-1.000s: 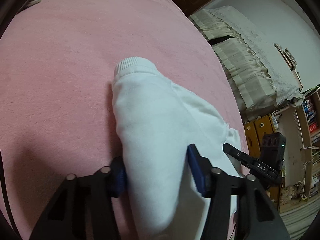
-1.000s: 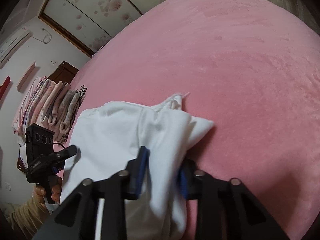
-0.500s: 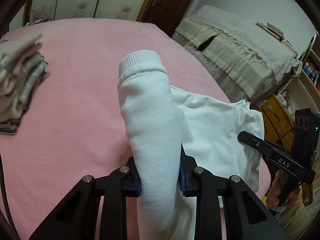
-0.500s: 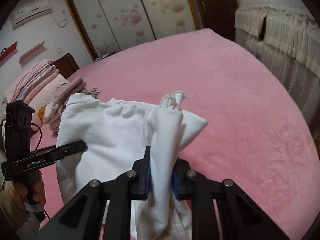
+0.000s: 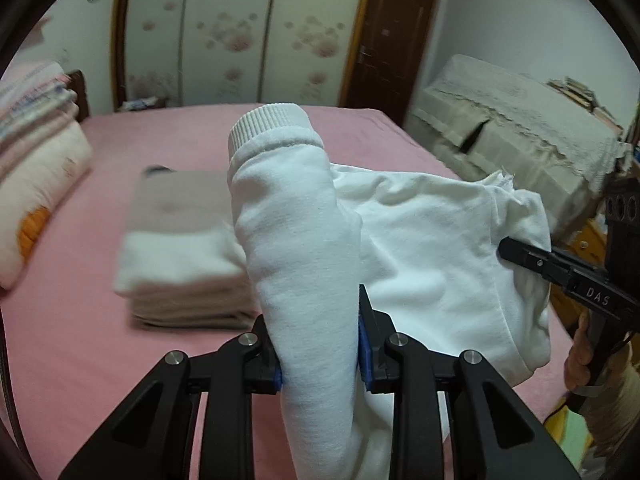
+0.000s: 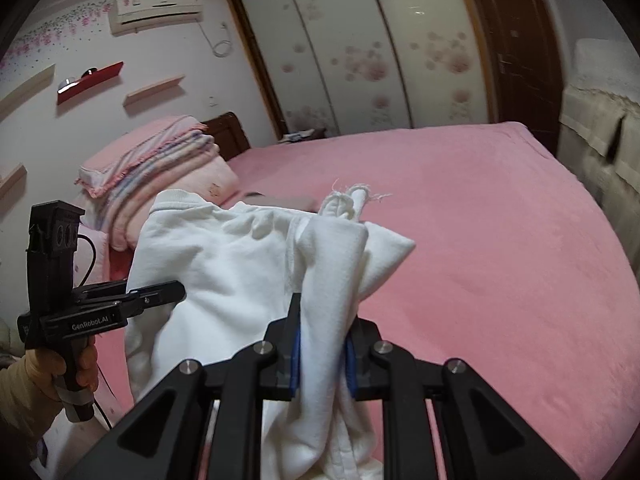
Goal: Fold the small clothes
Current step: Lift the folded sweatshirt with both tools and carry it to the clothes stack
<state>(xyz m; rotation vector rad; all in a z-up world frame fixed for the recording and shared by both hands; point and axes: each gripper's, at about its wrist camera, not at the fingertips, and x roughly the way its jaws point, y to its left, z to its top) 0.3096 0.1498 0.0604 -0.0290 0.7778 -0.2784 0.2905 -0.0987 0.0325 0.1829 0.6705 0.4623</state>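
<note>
We hold the white garment (image 5: 432,248) above the pink bed (image 6: 500,220).
Our left tool (image 5: 320,344) clenches its cuffed sleeve, our right tool (image 6: 322,344) a bunched edge; the blurred folded stack (image 5: 180,252) seemingly lies near the pillow-end edge.

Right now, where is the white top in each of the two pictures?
Left wrist view: the white top fills the middle and right; its ribbed sleeve runs up from the left tool, which is shut on it.
Right wrist view: the white top spreads across the lower left and middle; a bunched edge is clamped in the right tool.
Shared landmark: the pink bed cover under it.
</note>
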